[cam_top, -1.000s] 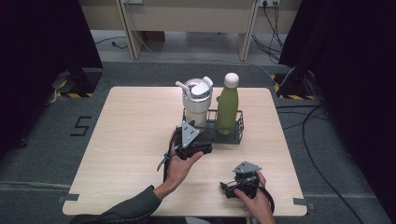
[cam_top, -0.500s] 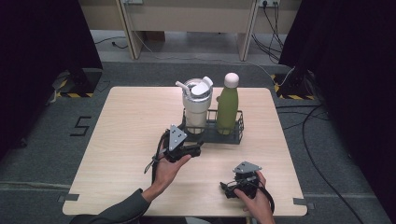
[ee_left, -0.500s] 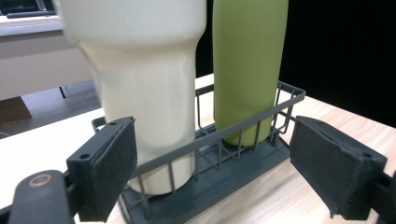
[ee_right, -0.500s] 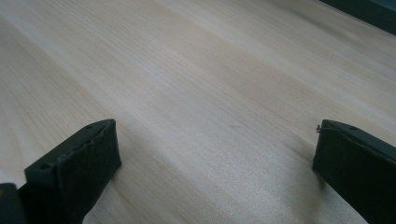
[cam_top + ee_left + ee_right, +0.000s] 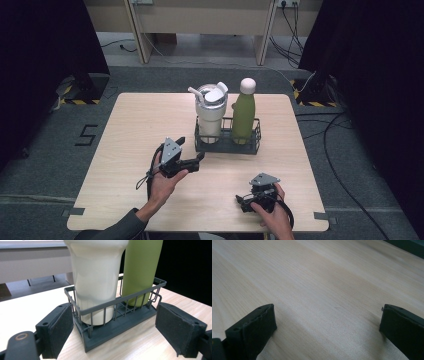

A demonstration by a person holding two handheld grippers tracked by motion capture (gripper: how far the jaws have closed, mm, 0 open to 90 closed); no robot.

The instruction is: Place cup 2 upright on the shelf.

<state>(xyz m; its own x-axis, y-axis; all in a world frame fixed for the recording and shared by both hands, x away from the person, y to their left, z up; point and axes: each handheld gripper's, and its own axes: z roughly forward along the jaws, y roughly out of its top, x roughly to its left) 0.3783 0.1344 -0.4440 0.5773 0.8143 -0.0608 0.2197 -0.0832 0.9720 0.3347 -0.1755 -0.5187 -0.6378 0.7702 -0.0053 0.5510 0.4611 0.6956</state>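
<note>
left gripper [image 5: 192,161] gapes wide at the wire caddy [image 5: 117,322], bench [image 5: 135,125] centre; right gripper [image 5: 245,202] wide, idle at 5 o'clock. risk: jaw nudges caddy, toppling tall tumbler [image 5: 96,277] or green bottle [image 5: 140,267].

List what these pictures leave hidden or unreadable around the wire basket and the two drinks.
- Tumbler lid and green bottle cap: cut off by the top edge of the left gripper view.
- Bases of both: behind the basket wall in the high view.
- Right gripper jaws: partly covered by the hand in the high view.
</note>
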